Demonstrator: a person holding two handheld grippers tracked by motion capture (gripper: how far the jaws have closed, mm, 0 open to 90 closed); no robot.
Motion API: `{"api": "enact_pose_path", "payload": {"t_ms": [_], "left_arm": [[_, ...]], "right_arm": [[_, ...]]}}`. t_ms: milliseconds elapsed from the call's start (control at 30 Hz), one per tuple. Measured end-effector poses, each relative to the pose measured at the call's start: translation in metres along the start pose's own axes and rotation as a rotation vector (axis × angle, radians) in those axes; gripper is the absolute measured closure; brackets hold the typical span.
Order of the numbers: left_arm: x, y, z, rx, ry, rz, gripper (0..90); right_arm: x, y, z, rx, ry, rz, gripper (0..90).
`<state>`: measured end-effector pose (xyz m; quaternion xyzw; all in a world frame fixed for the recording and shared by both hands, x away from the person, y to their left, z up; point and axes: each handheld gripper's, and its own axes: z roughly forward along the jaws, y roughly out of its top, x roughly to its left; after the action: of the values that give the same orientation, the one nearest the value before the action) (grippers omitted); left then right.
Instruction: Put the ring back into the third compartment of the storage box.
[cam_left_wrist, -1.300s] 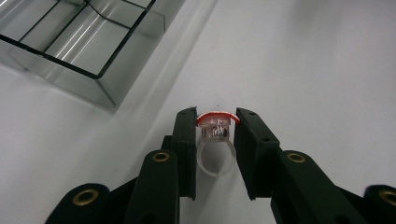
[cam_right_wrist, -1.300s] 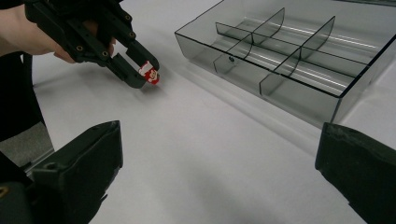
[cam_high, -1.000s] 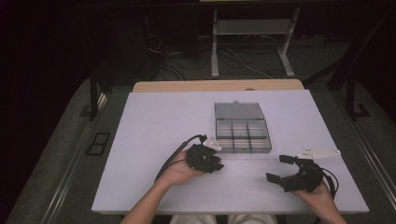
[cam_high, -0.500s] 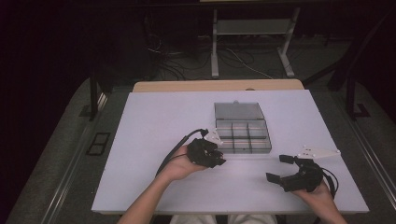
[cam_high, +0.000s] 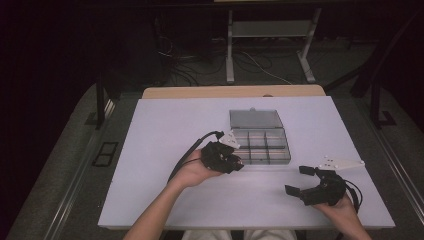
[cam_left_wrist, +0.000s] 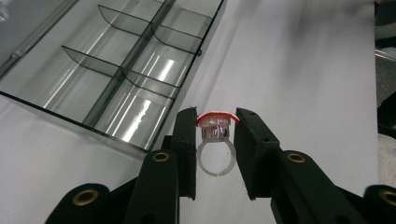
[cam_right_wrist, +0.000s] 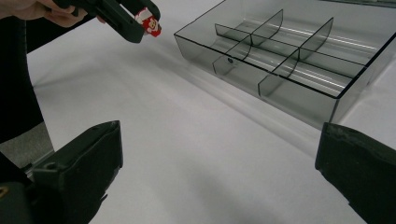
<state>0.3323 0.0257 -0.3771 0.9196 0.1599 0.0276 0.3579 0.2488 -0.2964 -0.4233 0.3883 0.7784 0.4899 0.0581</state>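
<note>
From above, the left gripper (cam_high: 239, 165) sits at the box's (cam_high: 260, 146) near-left corner, the right gripper (cam_high: 300, 181) well off to the right. Looking along the left jaws, they clamp a ring (cam_left_wrist: 215, 135), held off the table; the box (cam_left_wrist: 116, 79) lies ahead-left. The right gripper's view shows its jaws spread wide and empty, and the ring (cam_right_wrist: 150, 23) left of the box (cam_right_wrist: 280, 56), so the left hand is nearer

Bare white table (cam_high: 165, 150) left open on both sides, way ahead blocked by compartment box (cam_high: 262, 146), its raised lid (cam_high: 254, 118) behind.
</note>
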Motion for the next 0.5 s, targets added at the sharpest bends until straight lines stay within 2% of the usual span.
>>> {"api": "enact_pose_path", "payload": {"t_ms": [333, 367, 500], "left_arm": [[0.003, 0.012, -0.003, -0.009, 0.001, 0.016, 68.8], [0.002, 0.013, -0.003, -0.013, 0.0, 0.012, 68.8], [0.003, 0.019, -0.002, -0.011, -0.005, 0.024, 68.8]], "right_arm": [[-0.001, 0.0, 0.0, -0.01, -0.005, -0.015, 0.8], [0.0, 0.0, -0.001, -0.002, -0.002, -0.002, 0.7], [0.0, 0.0, -0.001, -0.003, -0.002, 0.0, 0.8]]}}
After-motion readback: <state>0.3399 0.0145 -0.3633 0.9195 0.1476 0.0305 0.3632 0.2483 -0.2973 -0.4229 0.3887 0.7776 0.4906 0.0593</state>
